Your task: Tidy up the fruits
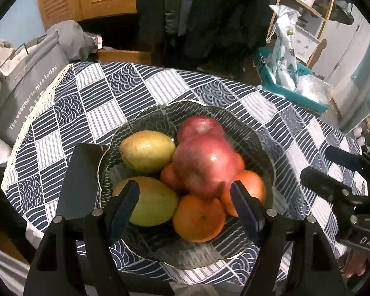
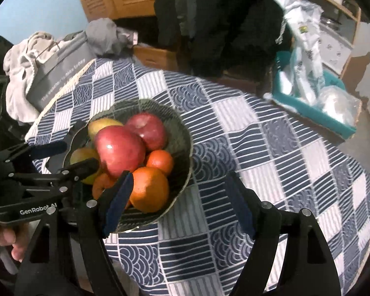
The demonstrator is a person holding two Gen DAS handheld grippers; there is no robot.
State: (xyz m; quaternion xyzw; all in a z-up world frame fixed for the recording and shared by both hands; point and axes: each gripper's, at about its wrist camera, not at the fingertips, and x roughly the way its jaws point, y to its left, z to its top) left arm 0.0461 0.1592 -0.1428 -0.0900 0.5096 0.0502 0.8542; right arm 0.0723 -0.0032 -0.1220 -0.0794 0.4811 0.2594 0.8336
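Ribbed glass bowl [image 1: 264, 148] of glossy round apples [image 1: 204, 165], both claws [image 1: 185, 204] [image 2: 177, 202] apart, empty

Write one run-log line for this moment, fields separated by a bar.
left gripper open, over glass bowl | right gripper open, beside bowl | apples, mangoes, oranges in bowl | nothing held

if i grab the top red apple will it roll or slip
Probably slippery: the top red apple shows a glossy highlight. It sits atop the oranges, so lifting it may shift them. Round, so likely to roll if nudged.
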